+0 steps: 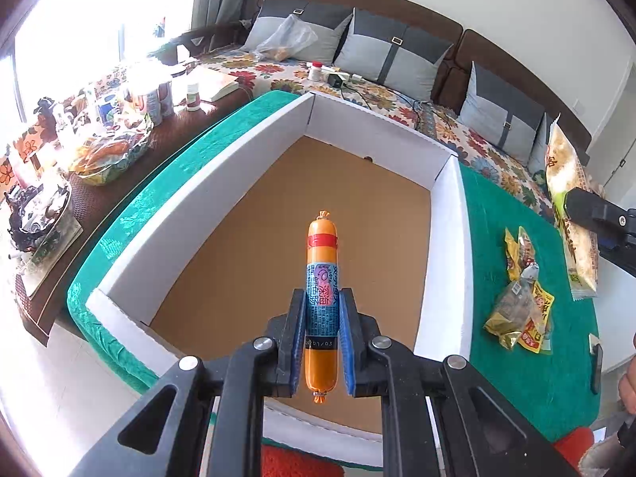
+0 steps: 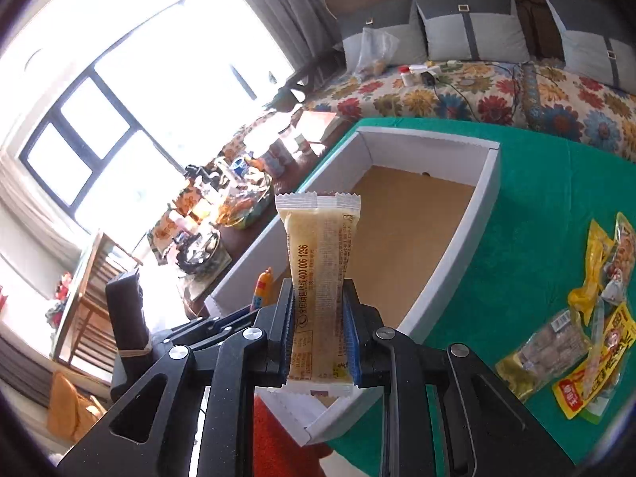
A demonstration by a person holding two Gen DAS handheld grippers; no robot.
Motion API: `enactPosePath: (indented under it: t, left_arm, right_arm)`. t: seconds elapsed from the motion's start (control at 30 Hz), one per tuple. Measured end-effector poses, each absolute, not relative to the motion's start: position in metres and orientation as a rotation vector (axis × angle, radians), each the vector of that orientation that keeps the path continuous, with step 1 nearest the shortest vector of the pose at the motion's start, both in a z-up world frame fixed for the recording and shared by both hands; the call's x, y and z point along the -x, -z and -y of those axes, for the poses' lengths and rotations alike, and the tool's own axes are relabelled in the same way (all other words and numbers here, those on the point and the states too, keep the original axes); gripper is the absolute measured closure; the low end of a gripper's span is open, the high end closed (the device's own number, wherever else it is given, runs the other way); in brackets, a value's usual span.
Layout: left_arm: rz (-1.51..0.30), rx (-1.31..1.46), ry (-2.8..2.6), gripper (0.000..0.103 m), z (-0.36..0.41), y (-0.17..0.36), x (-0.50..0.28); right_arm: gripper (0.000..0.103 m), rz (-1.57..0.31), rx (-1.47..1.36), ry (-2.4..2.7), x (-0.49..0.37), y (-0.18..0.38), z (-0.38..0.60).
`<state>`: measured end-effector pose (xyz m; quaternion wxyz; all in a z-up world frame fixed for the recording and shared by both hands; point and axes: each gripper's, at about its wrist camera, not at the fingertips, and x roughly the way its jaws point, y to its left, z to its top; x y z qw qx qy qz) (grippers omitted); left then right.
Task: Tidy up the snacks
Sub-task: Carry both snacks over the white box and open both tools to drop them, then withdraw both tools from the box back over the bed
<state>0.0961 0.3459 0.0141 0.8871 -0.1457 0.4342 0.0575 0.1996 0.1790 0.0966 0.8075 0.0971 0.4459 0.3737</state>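
Note:
My left gripper (image 1: 322, 302) is shut on an orange sausage stick (image 1: 322, 274) with a blue label, held above the bare brown floor of a white cardboard box (image 1: 222, 183). My right gripper (image 2: 318, 294) is shut on a pale yellow snack packet (image 2: 318, 254), held upright over the near end of the same box (image 2: 487, 183). The left gripper's sausage (image 2: 262, 286) shows small at the left of the right wrist view. In the left wrist view the right gripper (image 1: 572, 202) and its yellow packet (image 1: 568, 198) appear at the right edge.
The box stands on a green tablecloth (image 1: 512, 206). A pile of yellow and red snack packets (image 1: 520, 302) (image 2: 576, 318) lies on the cloth to the box's right. A cluttered brown side table (image 1: 115, 147) is on the left, and a floral sofa (image 1: 369, 91) with grey cushions is behind.

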Motion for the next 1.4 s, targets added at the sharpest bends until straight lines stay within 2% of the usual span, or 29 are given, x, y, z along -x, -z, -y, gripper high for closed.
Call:
enactPosePath:
  t: [0.03, 0.07, 0.1, 0.13, 0.17, 0.2, 0.43, 0.6, 0.7, 0.77, 0.9, 1.03, 1.23, 1.4]
  left_arm:
    - [-0.915, 0.291, -0.144, 0.088, -0.352, -0.008, -0.094]
    - [-0.929, 0.283, -0.169, 0.082, -0.358, 0.000, -0.091]
    - [-0.948, 0.289, -0.178, 0.073, -0.362, 0.008, -0.089]
    - [-0.957, 0.310, -0.179, 0.046, -0.365, 0.015, -0.086]
    - [-0.949, 0.341, -0.182, 0.022, -0.368, 0.019, -0.083]
    - [-0.926, 0.368, -0.192, 0.017, -0.370, 0.021, -0.078]
    - [-0.847, 0.379, -0.135, 0.016, -0.335, 0.009, -0.076]
    - [-0.768, 0.237, -0.022, 0.016, -0.269, -0.016, -0.075]
    - [-0.713, 0.143, 0.031, 0.011, -0.233, -0.023, -0.077]
    - [-0.713, 0.105, 0.058, 0.008, -0.213, -0.020, -0.087]
    - [-0.752, 0.089, 0.040, 0.008, -0.186, -0.004, -0.111]
    - [-0.822, 0.115, -0.030, 0.008, -0.176, 0.015, -0.126]
    - [-0.777, 0.105, -0.096, 0.008, -0.172, 0.015, -0.127]
    - [-0.842, 0.060, -0.050, 0.008, -0.163, 0.030, -0.144]
  right_arm:
    - [0.077, -0.962, -0.206, -0.802, -0.203, -0.089, -0.189]
    - [0.070, -0.967, -0.182, -0.783, -0.203, -0.083, -0.196]
    - [0.060, -0.978, -0.156, -0.769, -0.204, -0.075, -0.204]
    - [0.034, -0.989, -0.146, -0.765, -0.203, -0.069, -0.205]
    - [0.029, -0.988, -0.150, -0.759, -0.203, -0.065, -0.202]
    - [0.030, -0.981, -0.151, -0.752, -0.200, -0.062, -0.196]
    - [0.029, -0.894, -0.027, -0.566, -0.185, -0.037, -0.116]
    - [0.028, -0.792, 0.179, -0.268, -0.161, 0.013, 0.000]
    - [0.028, -0.809, 0.258, -0.087, -0.144, 0.049, 0.082]
    - [0.028, -0.845, 0.254, 0.031, -0.136, 0.065, 0.134]
    - [0.028, -0.842, 0.171, 0.189, -0.123, 0.078, 0.208]
    - [0.028, -0.825, 0.101, 0.252, -0.116, 0.083, 0.240]
    - [0.028, -0.855, 0.015, 0.249, -0.114, 0.096, 0.261]
    - [0.028, -0.883, -0.025, 0.237, -0.126, 0.105, 0.269]
